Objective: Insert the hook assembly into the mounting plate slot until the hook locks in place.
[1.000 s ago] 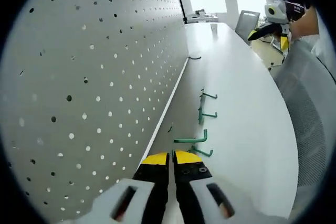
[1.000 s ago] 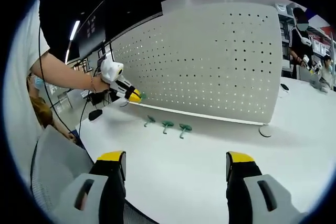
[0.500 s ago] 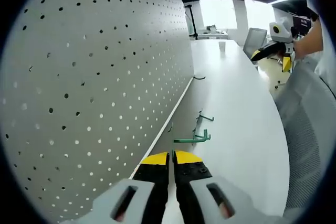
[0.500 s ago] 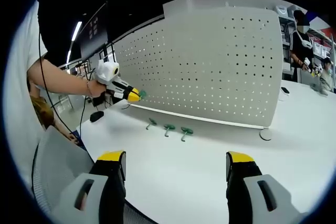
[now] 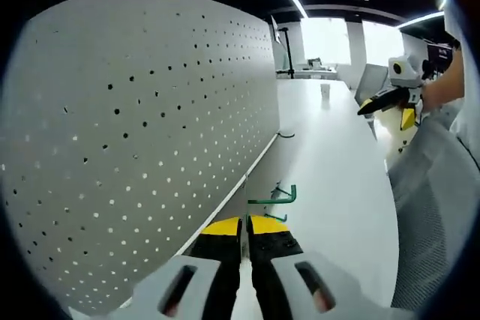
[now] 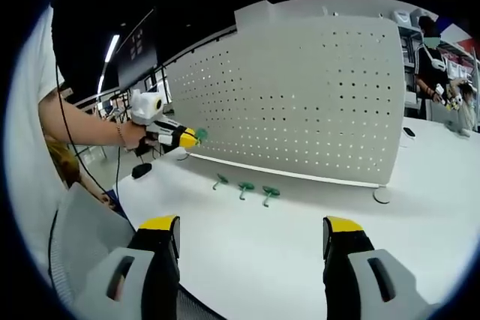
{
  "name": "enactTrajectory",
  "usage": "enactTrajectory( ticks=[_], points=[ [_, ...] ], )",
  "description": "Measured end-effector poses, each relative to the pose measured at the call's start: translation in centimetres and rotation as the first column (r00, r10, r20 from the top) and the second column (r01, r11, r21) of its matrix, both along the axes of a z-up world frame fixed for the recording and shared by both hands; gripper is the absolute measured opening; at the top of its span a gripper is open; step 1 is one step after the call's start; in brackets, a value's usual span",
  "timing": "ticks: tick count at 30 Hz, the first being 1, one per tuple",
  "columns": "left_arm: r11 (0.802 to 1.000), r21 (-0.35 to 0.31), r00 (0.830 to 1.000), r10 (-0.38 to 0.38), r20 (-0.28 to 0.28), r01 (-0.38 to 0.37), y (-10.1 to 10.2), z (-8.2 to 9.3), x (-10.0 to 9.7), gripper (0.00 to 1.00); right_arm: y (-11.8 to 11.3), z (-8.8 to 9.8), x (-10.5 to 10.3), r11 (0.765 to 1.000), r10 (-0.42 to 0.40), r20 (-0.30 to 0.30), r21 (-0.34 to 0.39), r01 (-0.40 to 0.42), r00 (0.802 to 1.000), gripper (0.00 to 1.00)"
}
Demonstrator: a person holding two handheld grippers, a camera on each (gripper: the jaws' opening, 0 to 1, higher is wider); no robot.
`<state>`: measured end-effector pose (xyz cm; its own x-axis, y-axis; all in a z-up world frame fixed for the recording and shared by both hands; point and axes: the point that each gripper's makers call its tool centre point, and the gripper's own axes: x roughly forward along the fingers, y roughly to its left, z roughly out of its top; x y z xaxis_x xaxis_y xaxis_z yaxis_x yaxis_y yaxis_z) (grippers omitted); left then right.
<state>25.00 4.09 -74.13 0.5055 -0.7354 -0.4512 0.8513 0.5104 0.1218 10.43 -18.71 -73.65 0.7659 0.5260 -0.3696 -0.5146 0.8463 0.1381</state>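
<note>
a: the left gripper [image 5: 244, 224] has its jaws pressed together on a green hook [image 5: 273, 198], lifted off the white table [image 5: 337, 155] and held just beside the pegboard [image 5: 150, 133]. you can see it from the right gripper view too, up near the board's left end, a bit of green at the tip.

b: and the right gripper [image 6: 251, 234]?

a: jaws wide apart, nothing between them, hanging over the table's near edge, well away from the board.

b: other hooks?

a: three spare hooks [image 6: 244, 187] lie in a row on the table, near the foot of the pegboard.

b: what could go wrong from here?

a: my guess is mostly alignment. the hook's back prongs have to meet a pair of holes squarely; if the gripper comes in rolled or at an angle, the prongs may scrape the panel or catch in only one hole, and the hook would hang loose instead of locking. the grip is at one end of a thin wire, so it might twist in the jaws when pushed.

b: anything you can't make out?

a: the prong end of the held hook is too small to read, and i can't tell whether it touches the board yet. the board's foot behind the left gripper's jaws is hidden.
</note>
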Motion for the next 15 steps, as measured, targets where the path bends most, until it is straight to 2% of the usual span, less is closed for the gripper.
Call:
enactTrajectory(
  ticks=[9,15],
  points=[
    [0.998,-0.053,0.999,0.035,0.02,-0.034,0.0,1.5,-1.3,0.02,0.3,0.4,-0.2,1.0,0.011,0.014,0.01,-0.011,1.0,0.75],
    [0.996,-0.074,0.999,0.044,0.026,-0.041,-0.2,1.8,-2.1,0.02,0.8,0.7,-0.4,1.0,0.023,0.025,0.019,-0.023,0.999,0.75]
  ],
)
